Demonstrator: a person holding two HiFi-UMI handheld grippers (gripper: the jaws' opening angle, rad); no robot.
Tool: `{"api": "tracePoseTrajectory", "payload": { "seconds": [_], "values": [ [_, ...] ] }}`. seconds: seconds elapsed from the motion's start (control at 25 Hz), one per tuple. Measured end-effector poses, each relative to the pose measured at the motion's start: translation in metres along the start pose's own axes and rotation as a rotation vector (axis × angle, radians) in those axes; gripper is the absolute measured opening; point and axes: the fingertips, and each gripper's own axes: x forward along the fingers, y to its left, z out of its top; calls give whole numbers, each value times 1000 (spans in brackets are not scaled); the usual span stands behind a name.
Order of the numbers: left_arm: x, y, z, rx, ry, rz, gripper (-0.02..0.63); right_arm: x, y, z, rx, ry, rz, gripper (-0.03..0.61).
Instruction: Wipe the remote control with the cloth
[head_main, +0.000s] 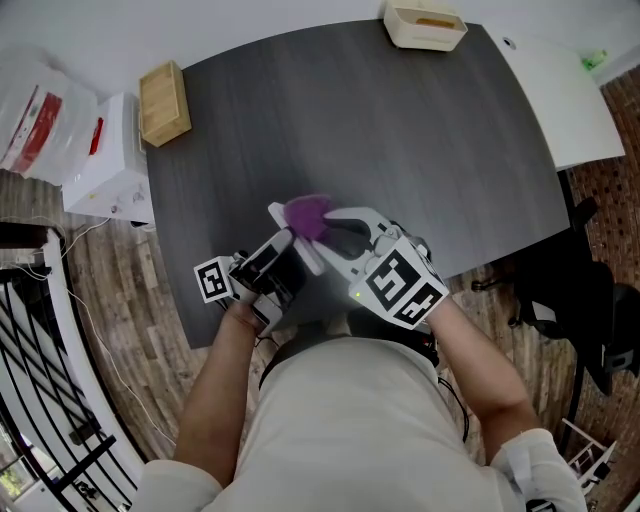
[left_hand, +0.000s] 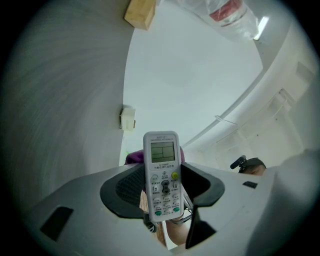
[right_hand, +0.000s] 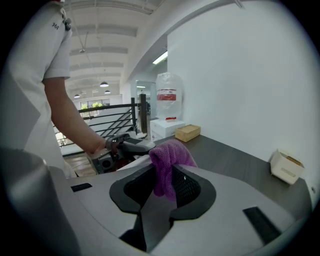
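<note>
The left gripper (left_hand: 161, 187) is closed on the remote control (left_hand: 161, 167). Its two dark pads press on the lower, buttoned half from either side, so the screen end stands clear above the jaws. That grip looks chosen to leave the upper part of the casing bare for wiping, with the button face turned back toward the holder.

The right gripper (right_hand: 167, 185) is clamped on the purple cloth (right_hand: 167, 159). A bunched fold rises out of its jaws, giving a soft pad at the tip and not a loose flap. In the left gripper view, purple shows just behind both edges of the remote near its screen. The cloth therefore appears to be working on the back of the upper end, though actual contact there is hidden.

In the head view, both grippers meet low in the centre of the frame, above the near edge of the dark table (head_main: 400, 130). Held in the air, the remote can probably be turned to offer each face. A wooden box (head_main: 164, 102) lies at the table's upper left and a cream tray (head_main: 425, 25) at the top edge, both well apart from the work.
</note>
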Motion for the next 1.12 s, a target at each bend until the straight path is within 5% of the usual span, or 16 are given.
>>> {"api": "tracePoseTrajectory", "payload": {
  "seconds": [0.28, 0.64, 1.12],
  "values": [
    [-1, 7, -2, 35, 44, 64, 227, -6, 4, 0, -192, 63, -35, 106],
    [-8, 1, 32, 29, -140, 25, 225, -10, 8, -3, 42, -16, 13, 106],
    [-24, 12, 56, 81, -250, 117, 221, -16, 35, -16, 85, 6, 56, 106]
  ]
}}
